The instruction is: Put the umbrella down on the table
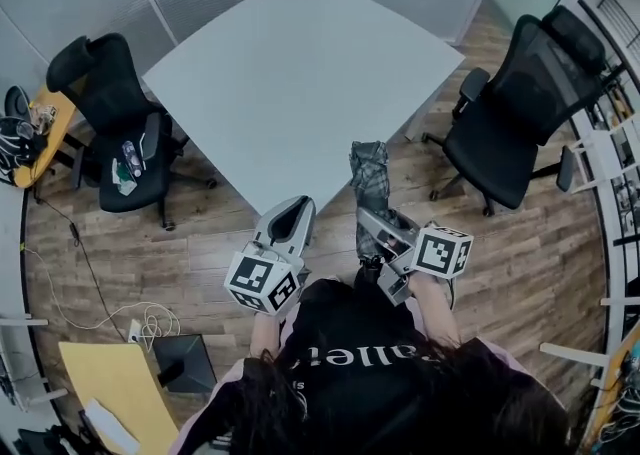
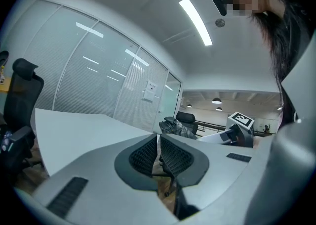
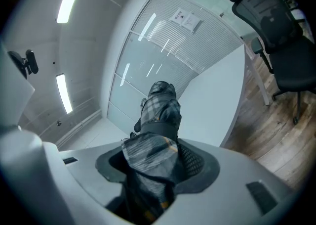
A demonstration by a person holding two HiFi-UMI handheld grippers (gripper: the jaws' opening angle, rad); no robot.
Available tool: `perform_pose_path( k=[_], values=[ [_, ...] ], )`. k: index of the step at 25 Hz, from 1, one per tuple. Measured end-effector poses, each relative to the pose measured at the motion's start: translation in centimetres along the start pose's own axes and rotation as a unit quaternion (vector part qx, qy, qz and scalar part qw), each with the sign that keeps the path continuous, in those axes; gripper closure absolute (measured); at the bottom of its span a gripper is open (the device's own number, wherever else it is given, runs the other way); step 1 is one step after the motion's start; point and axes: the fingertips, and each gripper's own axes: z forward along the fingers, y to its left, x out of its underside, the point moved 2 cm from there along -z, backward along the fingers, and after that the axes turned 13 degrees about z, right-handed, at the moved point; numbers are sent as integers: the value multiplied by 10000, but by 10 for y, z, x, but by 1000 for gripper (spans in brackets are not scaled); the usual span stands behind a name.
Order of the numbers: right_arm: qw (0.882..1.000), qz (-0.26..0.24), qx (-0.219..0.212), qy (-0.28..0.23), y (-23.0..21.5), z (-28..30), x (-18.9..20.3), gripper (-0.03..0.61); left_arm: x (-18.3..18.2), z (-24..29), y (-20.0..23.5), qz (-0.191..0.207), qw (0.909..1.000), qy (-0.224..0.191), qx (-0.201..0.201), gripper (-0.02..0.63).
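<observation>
Carry step: right gripper (image 3: pixel 153 156) pinches folded grey-plaid umbrella (image 3: pixel 159 104) short of white worktop (image 1: pixel 300 73); left gripper (image 2: pixel 159 146) pressed together, empty. Next, probably: reach over, lower, release.

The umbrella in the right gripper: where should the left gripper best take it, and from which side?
Grip the umbrella beyond its strap, coming from its left: that end juts free past the right gripper, which clamps the lower part.
</observation>
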Motion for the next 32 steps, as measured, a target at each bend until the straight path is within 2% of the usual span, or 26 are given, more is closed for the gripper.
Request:
perform_pose_path(
  k=[6, 9, 13, 18, 25, 32],
  values=[
    [9997, 97, 184, -121, -12, -1, -18, 337, 5, 17, -2, -60, 9998, 72, 162, 588],
    [10000, 67, 54, -45, -12, 8, -27, 337, 5, 23, 6, -114, 9999, 66, 94, 588],
    [9998, 103, 44, 141, -19, 24, -45, 337, 2, 36, 20, -148, 9998, 40, -135, 588],
    [9989, 146, -194, 404, -28, 50, -76, 337, 7, 64, 34, -234, 9988, 213, -370, 589],
    [9948, 18, 64, 1020, -66, 71, -133, 337, 5, 132, 51, -343, 9961, 259, -773, 588],
    [9868, -126, -136, 1612, -86, 89, -196, 337, -7, 198, 57, -356, 9911, 344, -1238, 588]
  ],
)
